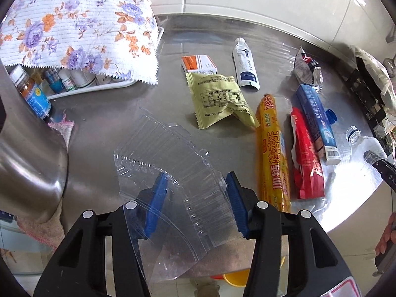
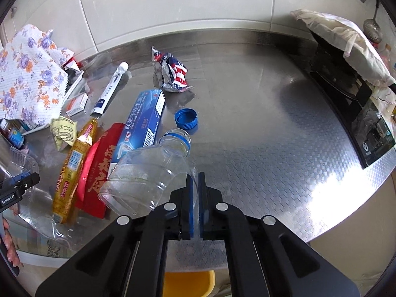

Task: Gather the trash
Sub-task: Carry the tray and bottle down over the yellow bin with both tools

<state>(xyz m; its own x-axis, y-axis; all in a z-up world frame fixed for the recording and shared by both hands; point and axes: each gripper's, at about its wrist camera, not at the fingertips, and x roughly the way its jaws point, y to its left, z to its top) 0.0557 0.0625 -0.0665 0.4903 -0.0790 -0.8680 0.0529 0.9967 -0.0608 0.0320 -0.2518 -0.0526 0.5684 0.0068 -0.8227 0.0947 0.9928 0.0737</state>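
Jaws of the right gripper (image 2: 195, 193) pinch the clear bottle (image 2: 146, 173), neck toward the blue cap (image 2: 186, 118); left gripper (image 1: 198, 198) clamps a clear tray (image 1: 173, 173)

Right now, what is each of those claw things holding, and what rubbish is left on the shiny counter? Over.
Left gripper clamps clear plastic clamshell tray. Right gripper shut on clear plastic bottle. Wrappers, blue toothpaste box, blue bottle cap remain. Nothing blocking.

Home kitchen: steel countertop (image 2: 259, 123), tiled wall (image 2: 173, 5), gas stove (image 2: 346, 94).
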